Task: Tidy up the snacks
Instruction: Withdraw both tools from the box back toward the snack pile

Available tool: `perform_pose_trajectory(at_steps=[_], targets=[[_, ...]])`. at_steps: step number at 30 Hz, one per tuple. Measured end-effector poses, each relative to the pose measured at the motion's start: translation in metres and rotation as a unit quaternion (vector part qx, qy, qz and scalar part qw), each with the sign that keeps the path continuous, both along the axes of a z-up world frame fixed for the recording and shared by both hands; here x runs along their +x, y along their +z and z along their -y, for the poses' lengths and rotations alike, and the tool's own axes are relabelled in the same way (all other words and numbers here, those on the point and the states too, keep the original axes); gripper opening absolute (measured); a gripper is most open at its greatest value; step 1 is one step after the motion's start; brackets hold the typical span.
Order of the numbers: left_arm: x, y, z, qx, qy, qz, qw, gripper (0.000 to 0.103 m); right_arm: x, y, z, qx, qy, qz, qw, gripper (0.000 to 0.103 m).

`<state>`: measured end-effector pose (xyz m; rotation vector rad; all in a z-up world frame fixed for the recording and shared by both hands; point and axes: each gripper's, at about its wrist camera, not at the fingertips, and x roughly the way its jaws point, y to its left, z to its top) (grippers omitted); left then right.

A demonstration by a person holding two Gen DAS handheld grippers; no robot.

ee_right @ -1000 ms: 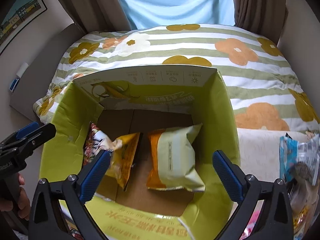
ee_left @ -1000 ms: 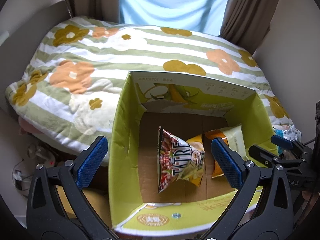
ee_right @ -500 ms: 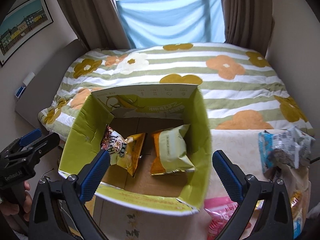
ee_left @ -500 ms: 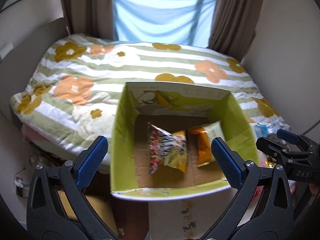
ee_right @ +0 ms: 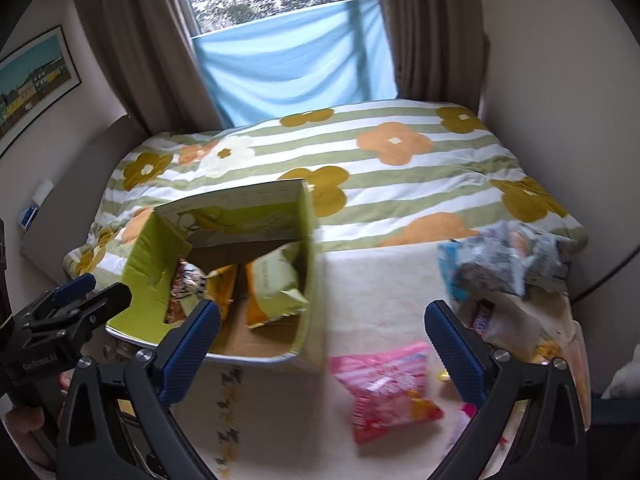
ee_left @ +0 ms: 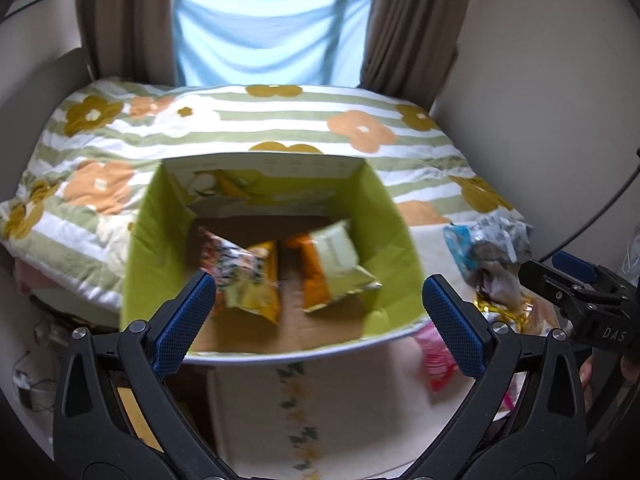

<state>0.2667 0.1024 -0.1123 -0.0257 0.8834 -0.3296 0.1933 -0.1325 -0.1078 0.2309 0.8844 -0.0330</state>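
Observation:
A green cardboard box [ee_left: 152,240] [ee_right: 144,264] stands open on a cream table. Inside lie a red-and-yellow snack bag [ee_left: 244,272] [ee_right: 192,284] and an orange-and-pale-green bag [ee_left: 336,264] [ee_right: 272,280]. My left gripper [ee_left: 316,320] hovers open and empty over the box's near edge. My right gripper [ee_right: 320,340] is open and empty, above the table to the right of the box. Just ahead of it lies a pink snack bag [ee_right: 384,388] [ee_left: 436,356]. A blue-and-grey bag [ee_right: 496,264] [ee_left: 488,244] tops a pile of snacks at the right.
A bed with a striped flower quilt [ee_left: 280,128] [ee_right: 400,184] lies behind the table. Curtains and a blue cloth hang at the window beyond. A cable [ee_left: 592,216] runs along the right wall. Clutter sits on the floor at the left [ee_left: 44,328].
Both grippers have pulled up and back from the box. The right one has swung right, bringing the pink bag and the snack pile into view. Both stay open.

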Motion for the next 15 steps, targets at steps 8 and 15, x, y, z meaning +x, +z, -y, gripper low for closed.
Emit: perform_pose_trajectory(at_steps=[8,15], targets=[[-0.034,-0.013,0.071,-0.007,0.013,-0.022,0.9996,0.102,-0.039,-0.014,0.074,0.001,0.005,-0.015,1.0,0.102],[-0.06,-0.046,0.141,0.001,0.035,-0.065,0.9973,0.102,-0.063,-0.04,0.143,0.014,0.043,-0.031,0.998,0.102]])
